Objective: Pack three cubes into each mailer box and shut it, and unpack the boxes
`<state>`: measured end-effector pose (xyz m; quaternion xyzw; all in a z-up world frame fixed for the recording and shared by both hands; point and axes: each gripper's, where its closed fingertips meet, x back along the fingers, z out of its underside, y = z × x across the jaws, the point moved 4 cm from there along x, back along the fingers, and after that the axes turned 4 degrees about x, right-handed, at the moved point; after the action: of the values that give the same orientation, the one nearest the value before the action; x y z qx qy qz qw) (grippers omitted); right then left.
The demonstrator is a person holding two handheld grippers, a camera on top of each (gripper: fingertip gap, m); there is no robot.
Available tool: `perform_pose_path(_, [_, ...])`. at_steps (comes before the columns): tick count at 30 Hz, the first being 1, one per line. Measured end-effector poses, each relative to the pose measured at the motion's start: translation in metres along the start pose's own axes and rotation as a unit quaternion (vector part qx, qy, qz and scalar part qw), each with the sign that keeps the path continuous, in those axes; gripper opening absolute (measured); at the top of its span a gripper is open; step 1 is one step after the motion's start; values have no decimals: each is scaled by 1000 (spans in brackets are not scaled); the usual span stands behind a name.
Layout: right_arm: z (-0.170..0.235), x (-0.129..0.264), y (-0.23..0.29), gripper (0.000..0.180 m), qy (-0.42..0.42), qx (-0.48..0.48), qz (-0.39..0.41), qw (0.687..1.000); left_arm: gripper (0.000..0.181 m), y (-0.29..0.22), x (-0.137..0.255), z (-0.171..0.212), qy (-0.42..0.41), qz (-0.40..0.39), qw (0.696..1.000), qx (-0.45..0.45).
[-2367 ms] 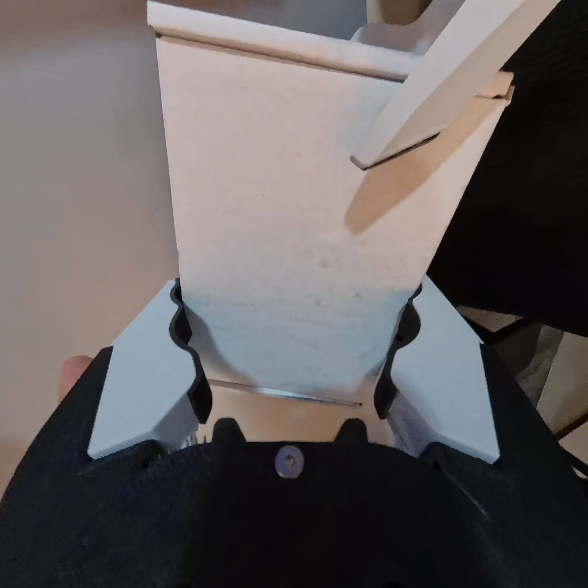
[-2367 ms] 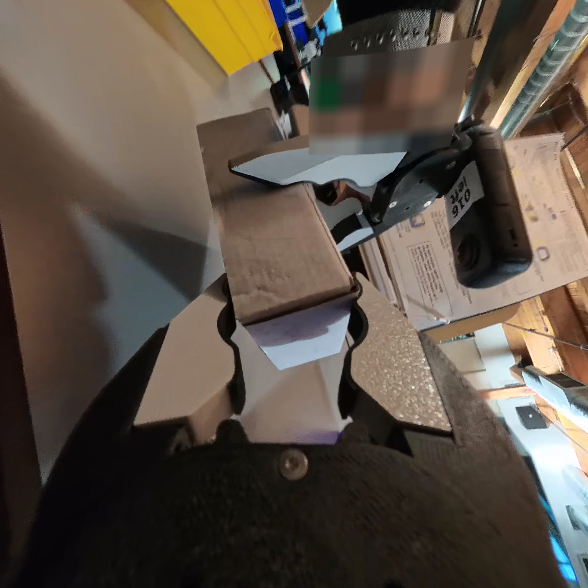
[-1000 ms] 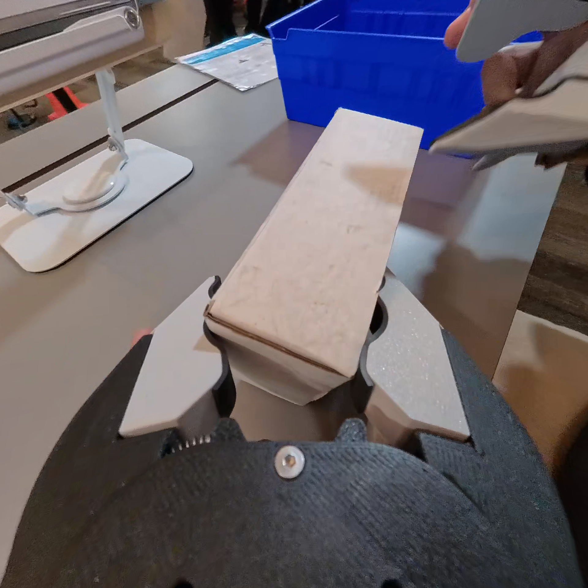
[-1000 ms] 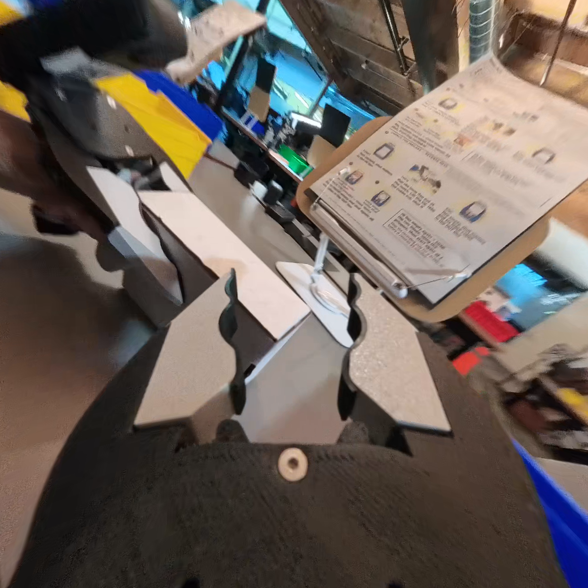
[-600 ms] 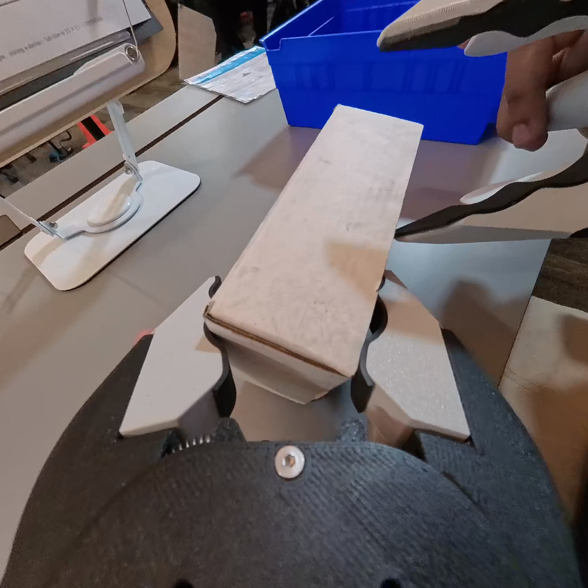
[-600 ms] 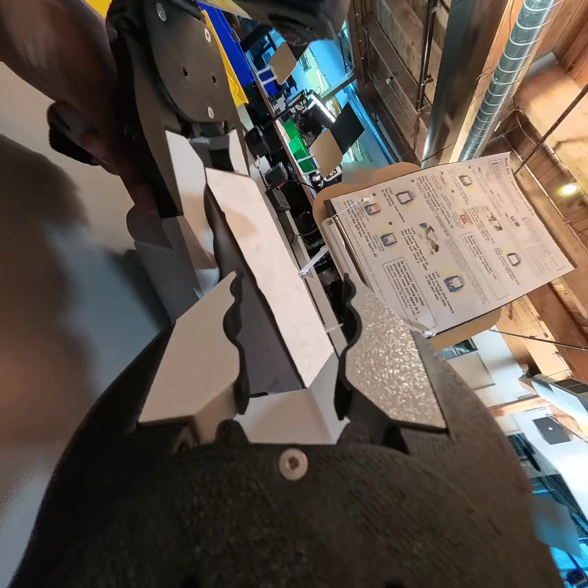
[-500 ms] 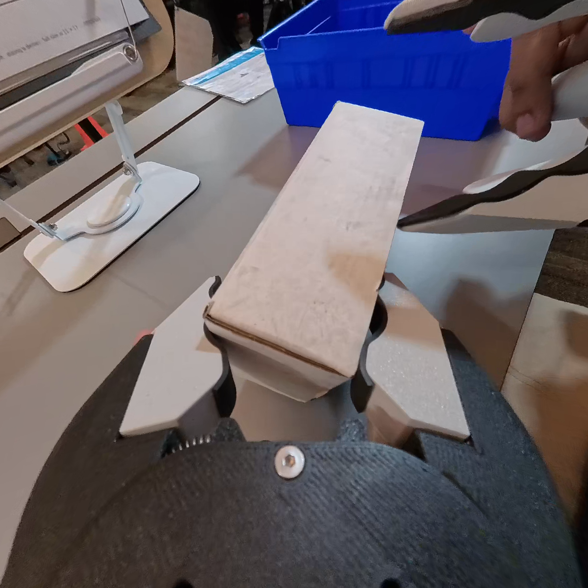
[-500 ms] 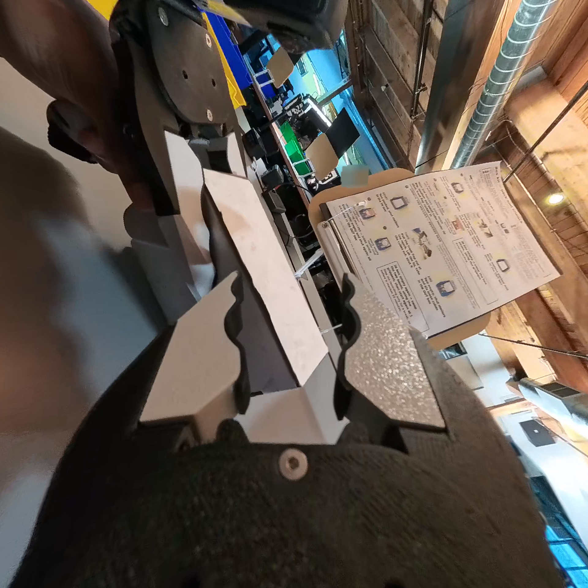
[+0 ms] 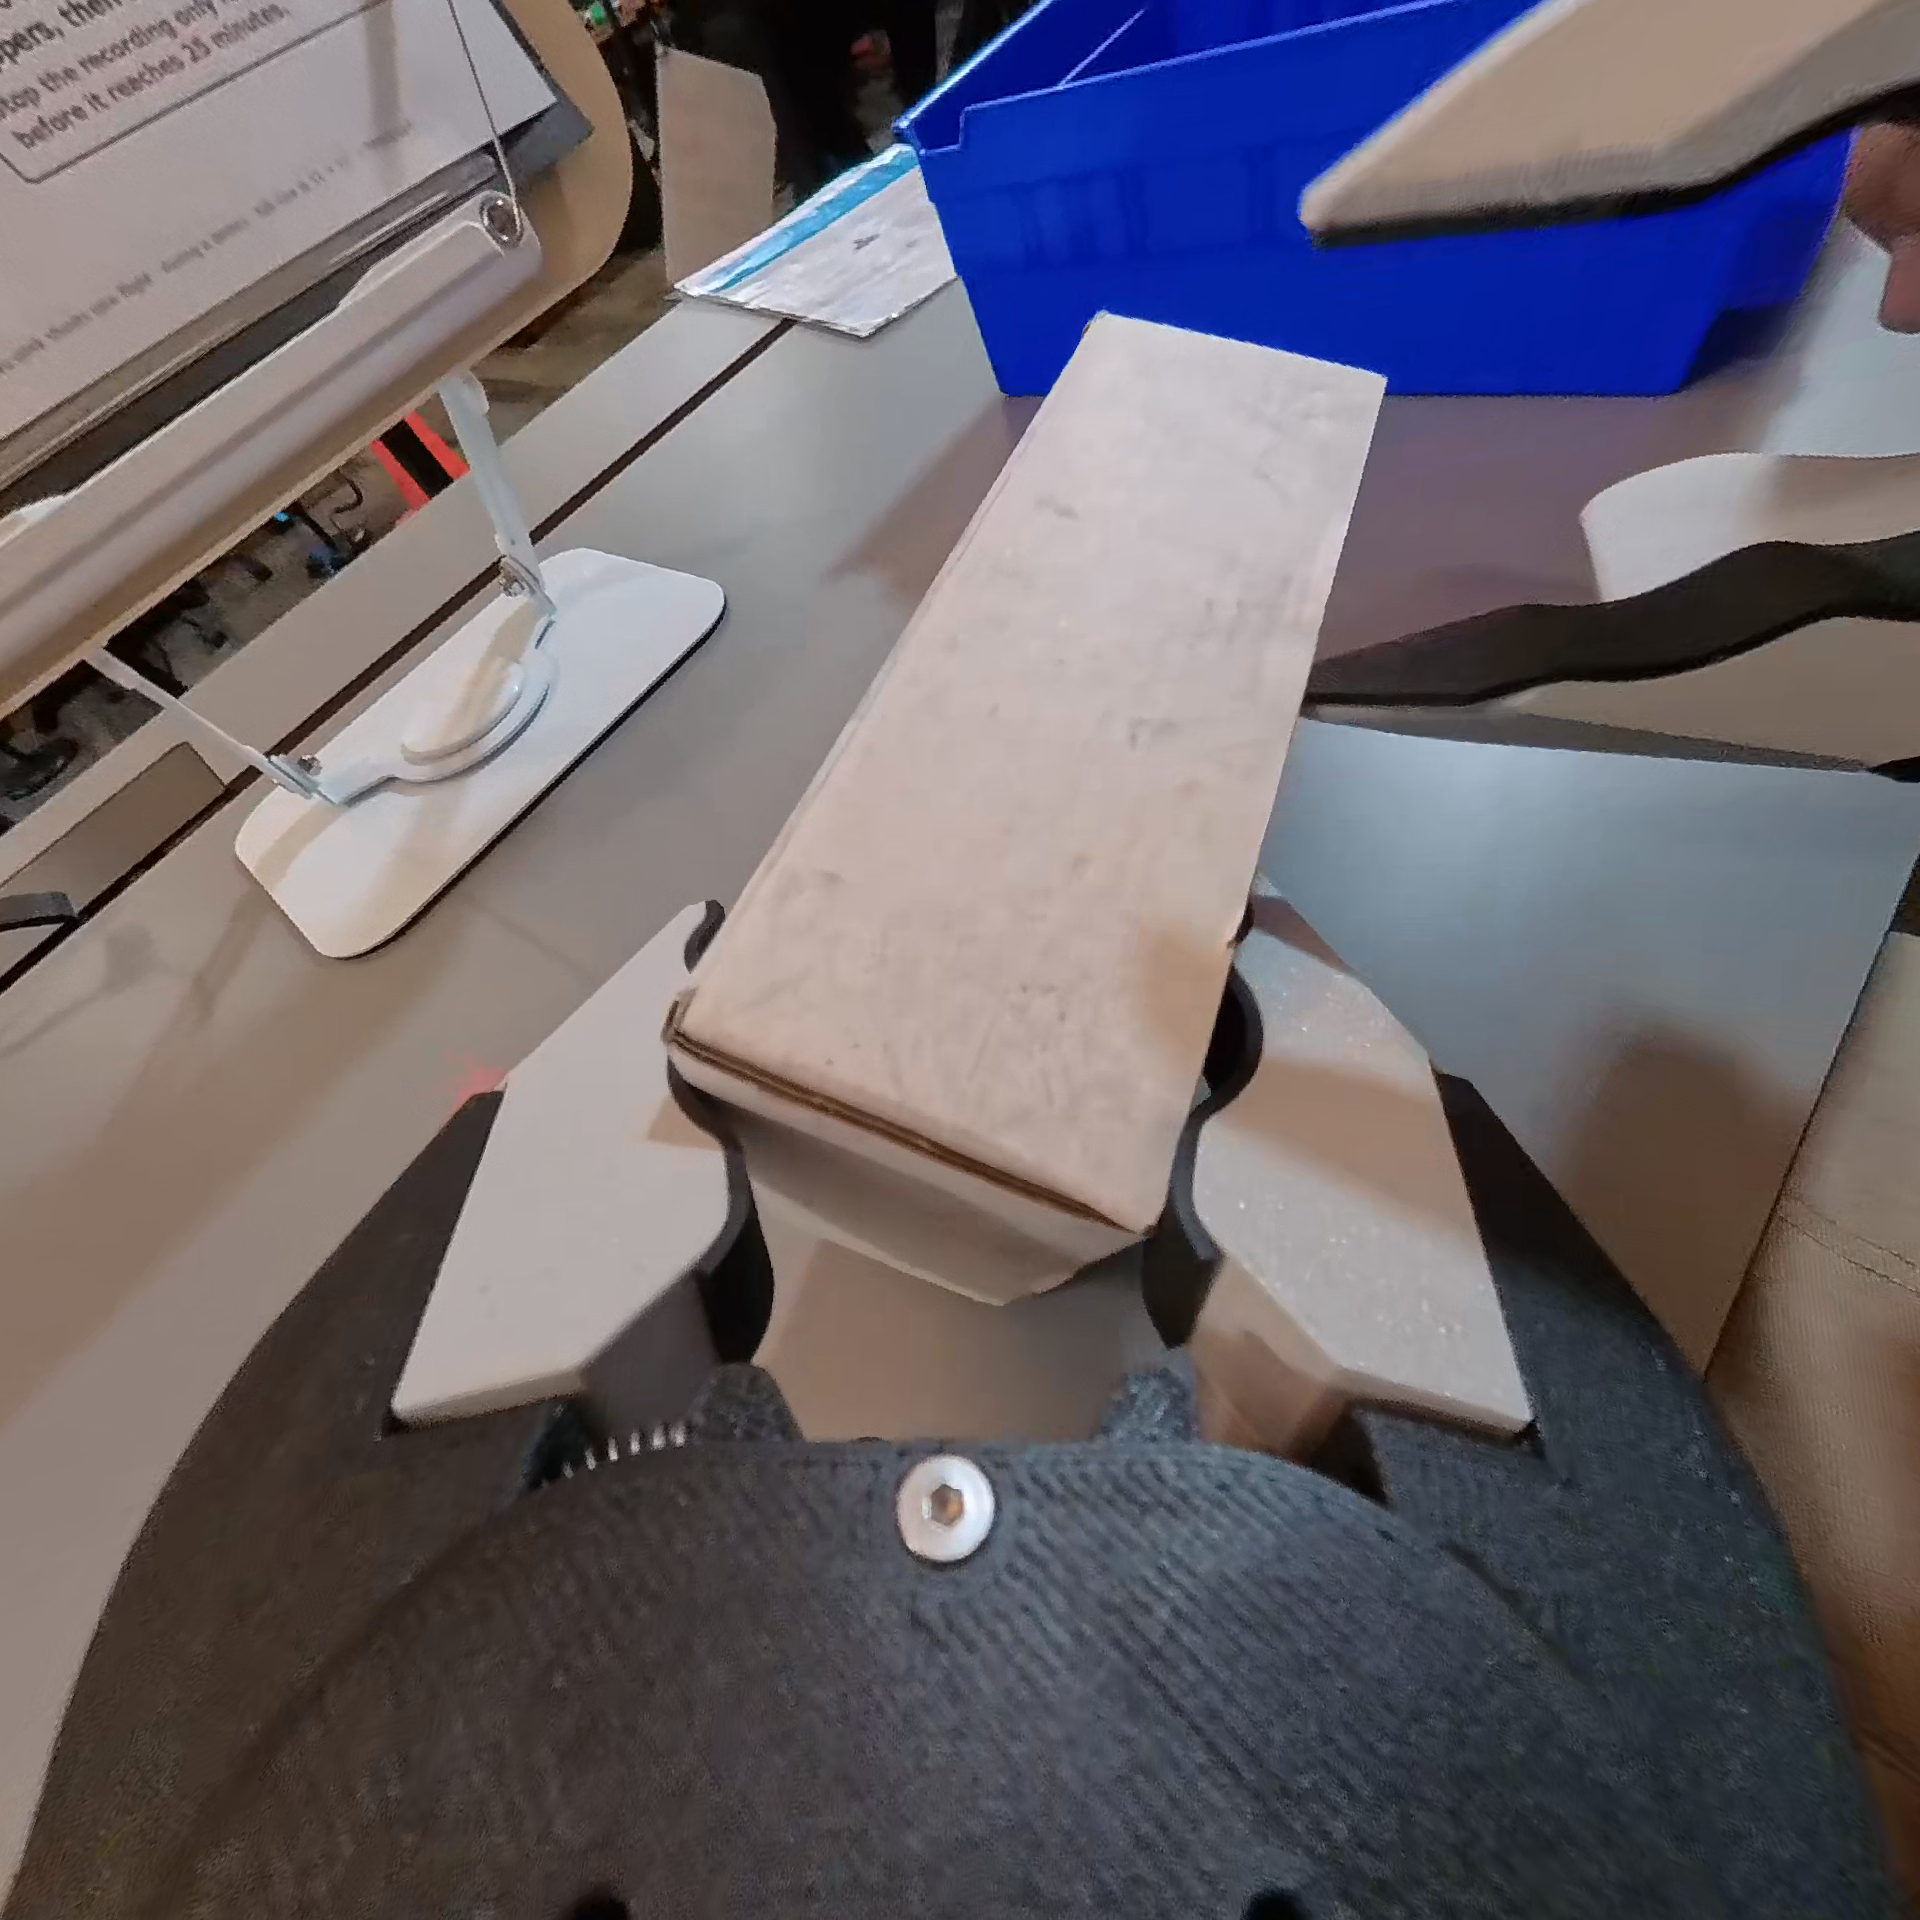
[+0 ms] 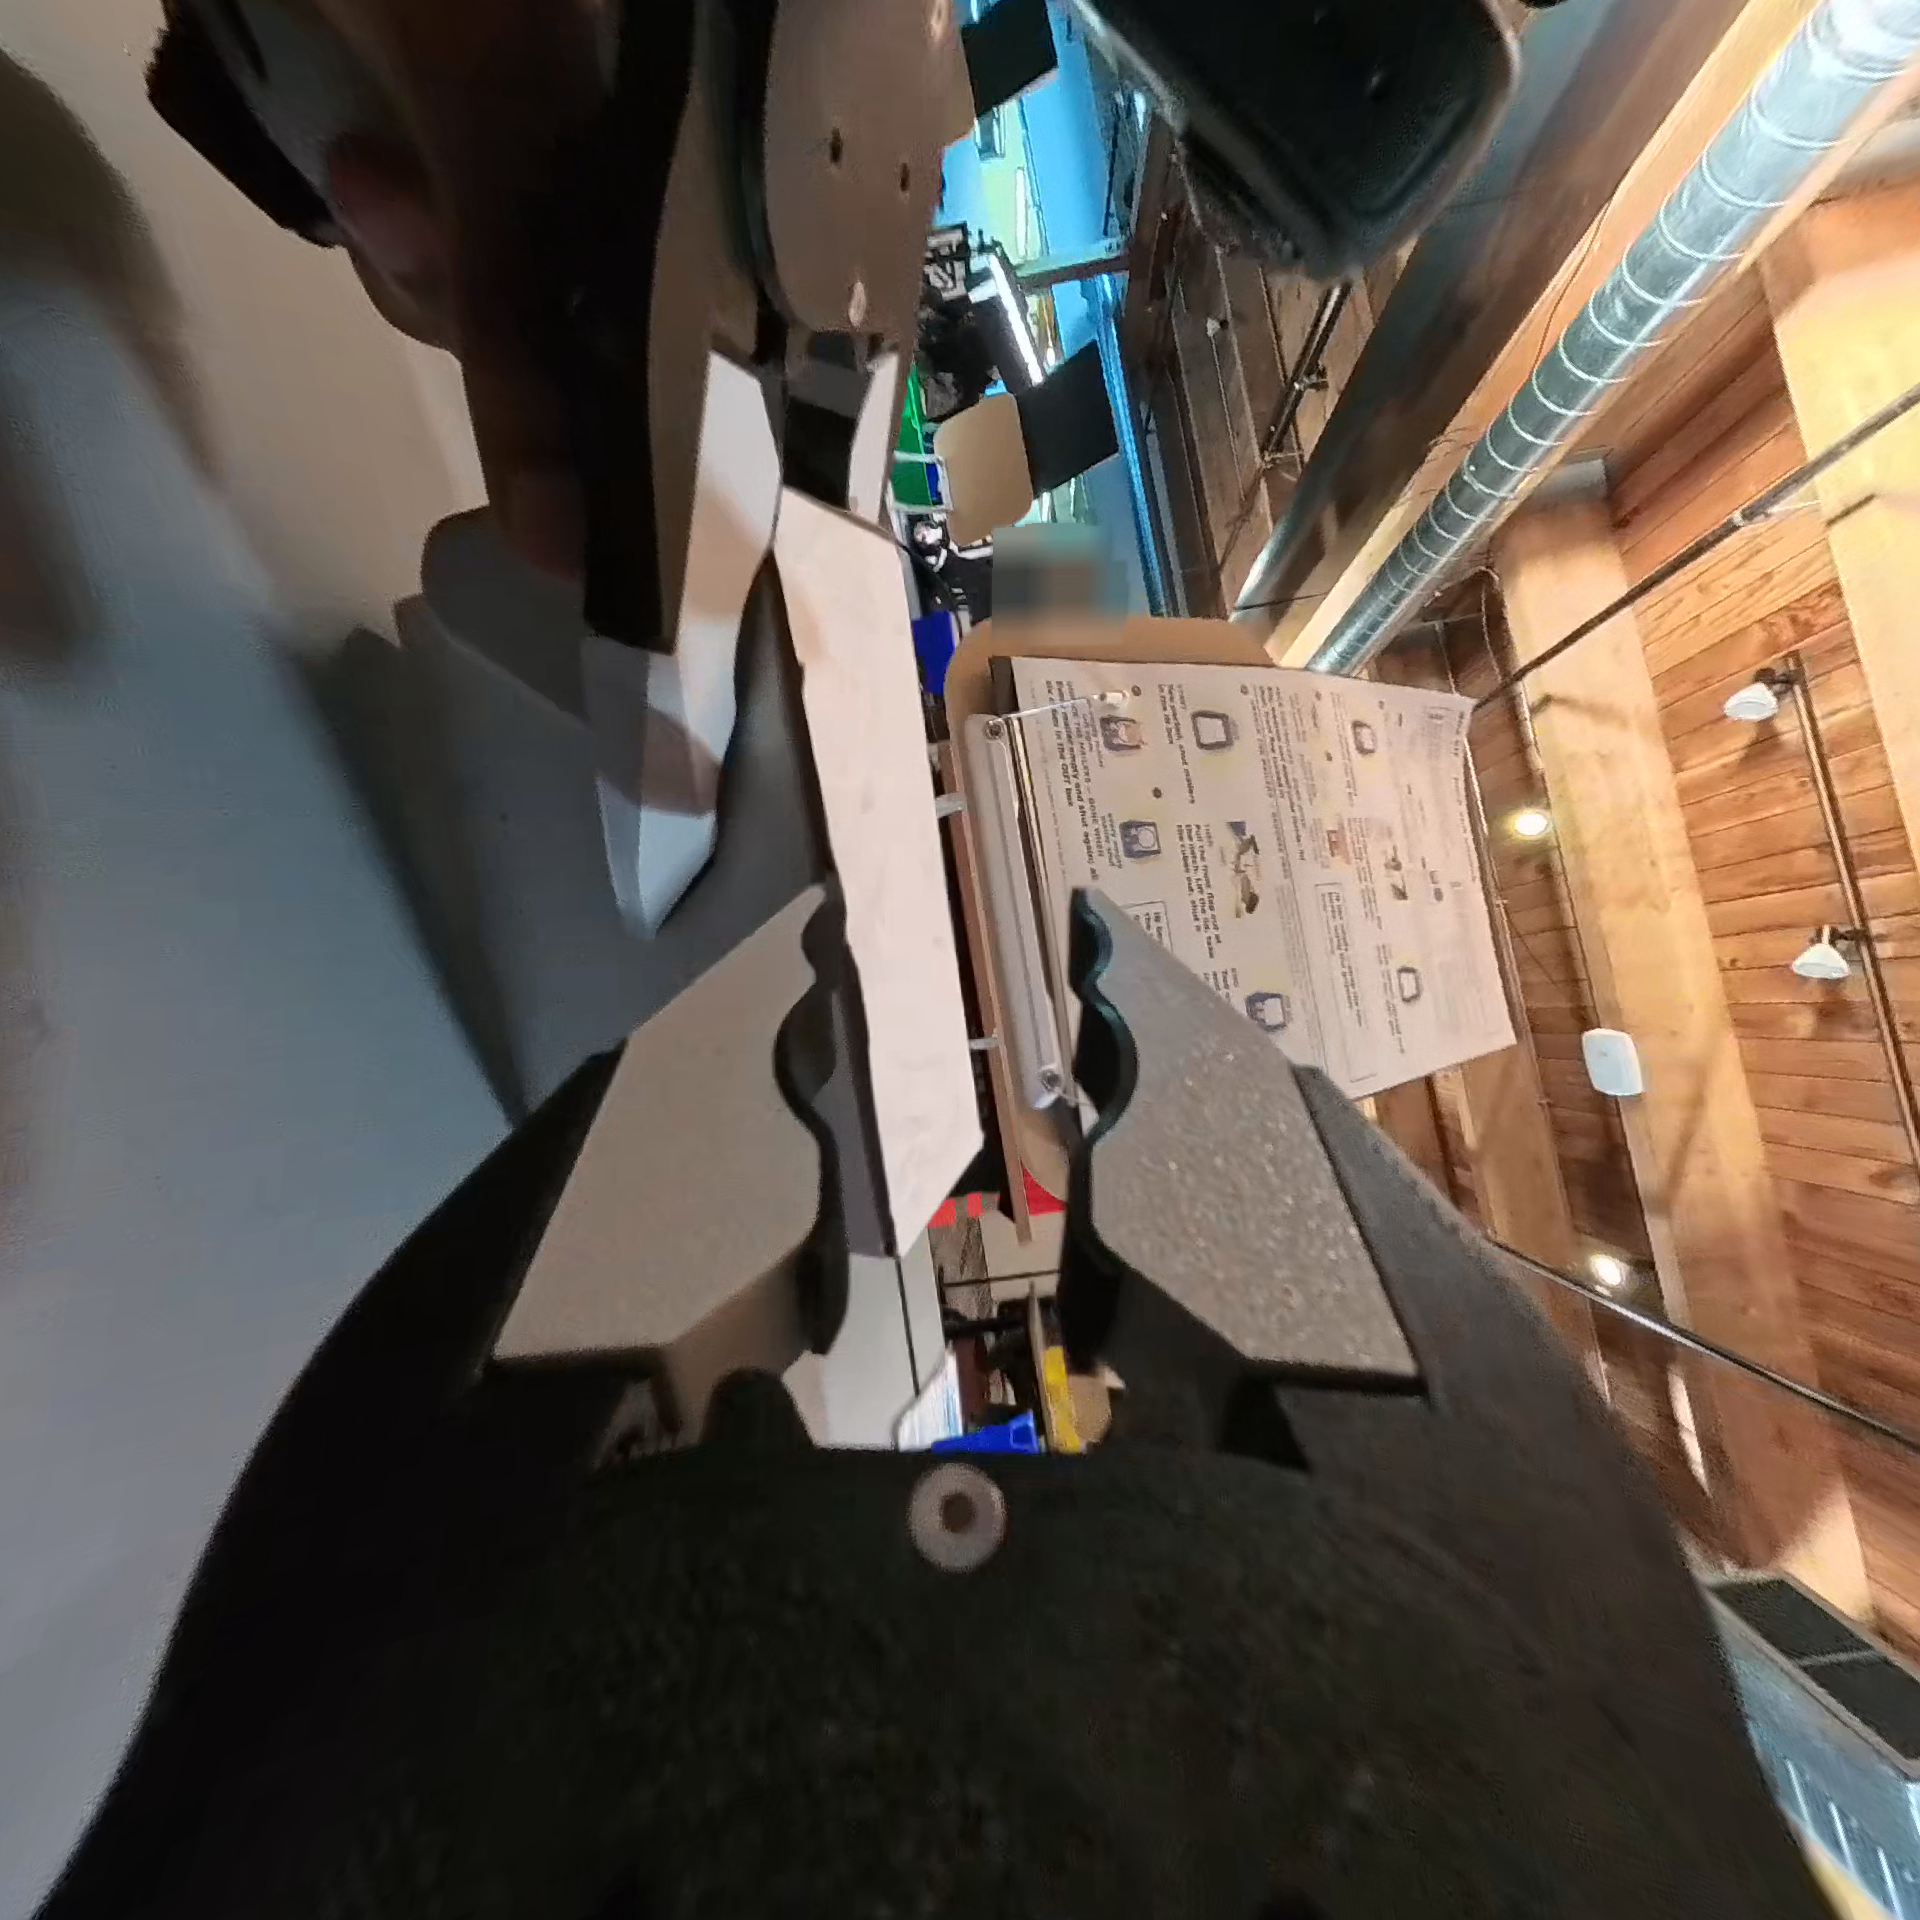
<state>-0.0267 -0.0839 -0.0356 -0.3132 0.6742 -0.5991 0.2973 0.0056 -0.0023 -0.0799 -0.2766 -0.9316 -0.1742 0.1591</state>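
Left claw (image 9: 966, 1081) grips mailer box (image 9: 1049, 769)

My right gripper (image 10: 951, 1049) has its jaws spread, nothing clamped. Mailer box (image 10: 883, 883) runs edge-on past my near-side finger (image 10: 707, 1143), its end between the fingers, closer to that one; contact unclear. Left gripper (image 10: 727, 540) clamps the box's far end, hand (image 10: 488, 291) behind it. Beyond the box, an instruction sheet (image 10: 1299, 862) on a clipboard stand. Blurry view, rolled sideways.
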Motion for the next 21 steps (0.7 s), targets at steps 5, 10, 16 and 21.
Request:
perform_pose_path(5, [5,0,-5,52,11,-29,8,1000,90,-2,-1,0,14,-13,1000,-13])
perform_pose_path(10, [3,1,-12,51,16,-33,36,999,89,-1,0,-2,13,-7,1000,1])
perform_pose_path(16, [8,2,-23,56,18,-118,46,992,87,-4,-1,-2,21,7,999,24])
perform_pose_path(21, [9,0,-23,57,22,-150,43,987,87,-2,-1,-1,23,12,999,31])
